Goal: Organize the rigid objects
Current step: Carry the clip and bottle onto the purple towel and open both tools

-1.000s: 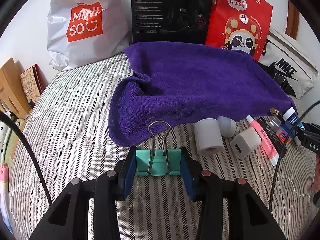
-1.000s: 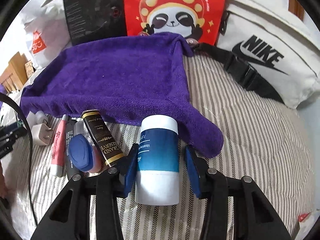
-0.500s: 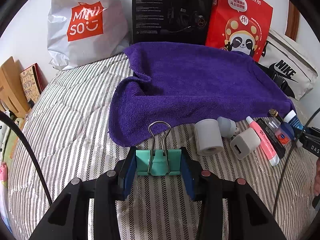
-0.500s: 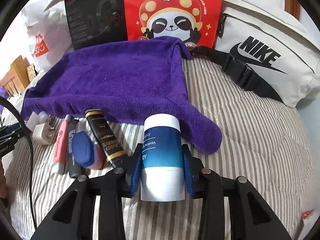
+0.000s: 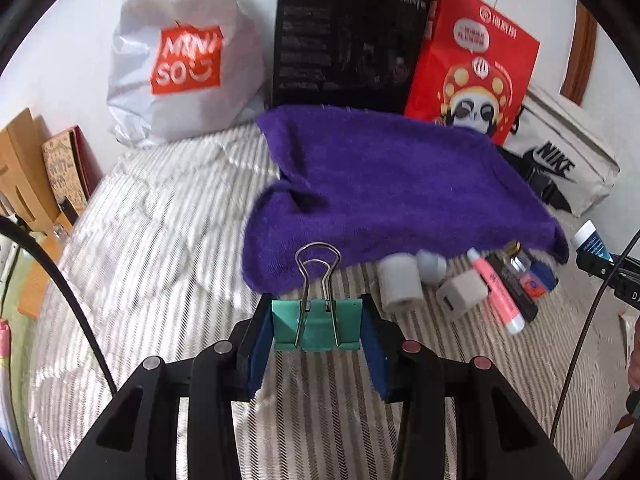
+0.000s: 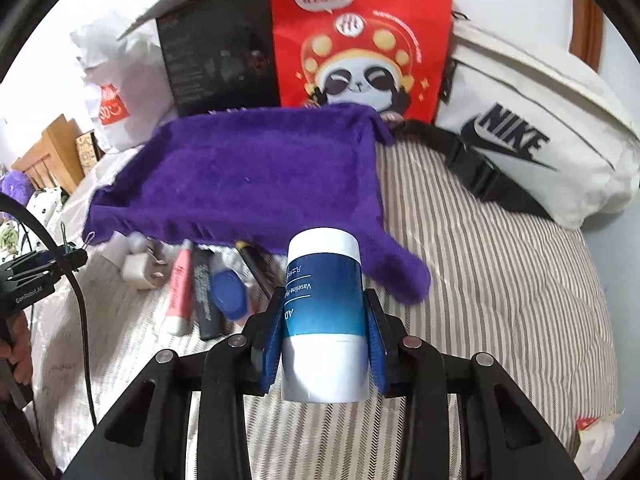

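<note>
A teal binder clip (image 5: 320, 332) with wire handles pointing away is pinched between the blue pads of my left gripper (image 5: 316, 316), which is shut on it above the striped bedcover. My right gripper (image 6: 324, 308) is shut on a blue and white Vaseline bottle (image 6: 324, 276), held upright off the bed. A purple towel (image 5: 384, 184) lies spread ahead of both. Along its near edge lie a white roll (image 5: 400, 284), a white charger (image 6: 140, 272), a pink tube (image 6: 180, 288), a black marker (image 6: 206, 296) and a blue-capped bottle (image 6: 230, 294).
At the back stand a white Miniso bag (image 5: 180, 64), a black headset box (image 5: 344, 40) and a red panda bag (image 6: 360, 40). A white Nike bag (image 6: 532, 140) lies at the right. Wooden pieces (image 5: 24, 160) line the left edge of the striped bedcover (image 6: 480, 280).
The right jaws closed onto the Vaseline bottle, then lifted it off the bed. The left gripper rose a little with the binder clip still in it.
</note>
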The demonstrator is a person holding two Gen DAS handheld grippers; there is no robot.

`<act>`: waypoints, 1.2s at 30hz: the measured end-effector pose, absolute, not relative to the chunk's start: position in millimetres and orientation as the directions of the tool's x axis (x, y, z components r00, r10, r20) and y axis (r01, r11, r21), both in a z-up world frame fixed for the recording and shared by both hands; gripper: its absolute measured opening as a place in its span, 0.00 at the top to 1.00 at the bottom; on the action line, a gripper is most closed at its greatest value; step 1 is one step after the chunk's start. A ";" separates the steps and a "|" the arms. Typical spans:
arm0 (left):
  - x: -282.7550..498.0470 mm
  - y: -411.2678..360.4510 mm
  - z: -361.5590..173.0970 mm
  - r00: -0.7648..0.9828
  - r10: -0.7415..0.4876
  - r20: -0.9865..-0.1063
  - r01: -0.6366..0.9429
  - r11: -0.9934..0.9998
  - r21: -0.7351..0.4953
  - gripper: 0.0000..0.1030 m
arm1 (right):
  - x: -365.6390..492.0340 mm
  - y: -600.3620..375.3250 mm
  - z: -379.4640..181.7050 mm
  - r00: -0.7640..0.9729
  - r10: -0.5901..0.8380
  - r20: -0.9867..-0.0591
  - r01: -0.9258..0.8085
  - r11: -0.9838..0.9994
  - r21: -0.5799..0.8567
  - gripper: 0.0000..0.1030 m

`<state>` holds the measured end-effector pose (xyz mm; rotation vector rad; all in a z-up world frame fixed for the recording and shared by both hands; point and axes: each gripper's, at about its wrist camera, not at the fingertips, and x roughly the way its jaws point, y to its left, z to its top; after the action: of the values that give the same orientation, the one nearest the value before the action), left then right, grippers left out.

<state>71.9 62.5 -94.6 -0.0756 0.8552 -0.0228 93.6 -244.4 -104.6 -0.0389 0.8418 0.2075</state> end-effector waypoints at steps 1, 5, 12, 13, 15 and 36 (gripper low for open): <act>73.4 64.0 -91.8 0.655 -0.049 -0.754 -0.010 0.997 -0.073 0.62 | 95.7 -242.8 -101.2 0.644 0.180 -0.743 -0.209 0.976 0.055 0.65; 81.6 72.8 -78.3 0.664 -0.069 -0.744 -0.005 0.995 -0.097 0.62 | 108.4 -236.1 -89.5 0.652 0.189 -0.734 -0.229 0.972 0.047 0.65; 117.5 78.7 -46.4 0.692 -0.105 -0.714 0.020 0.992 -0.126 0.62 | 146.7 -226.8 -62.0 0.681 0.223 -0.697 -0.264 0.963 0.051 0.65; 125.4 79.2 -40.5 0.697 -0.110 -0.709 0.027 0.991 -0.128 0.62 | 152.3 -224.8 -56.1 0.689 0.225 -0.689 -0.268 0.962 0.046 0.65; 138.4 79.5 -31.8 0.704 -0.117 -0.701 0.034 0.991 -0.131 0.62 | 166.6 -221.8 -45.3 0.700 0.232 -0.676 -0.277 0.960 0.043 0.65; 250.8 61.2 -35.4 0.675 -0.154 -0.722 0.061 0.986 -0.153 0.62 | 277.3 -218.6 -52.9 0.695 0.206 -0.689 -0.198 0.976 0.091 0.65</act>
<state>250.8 61.2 -35.4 -0.1199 0.8221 -0.1210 277.3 -218.6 -52.9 0.0099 0.7698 0.2254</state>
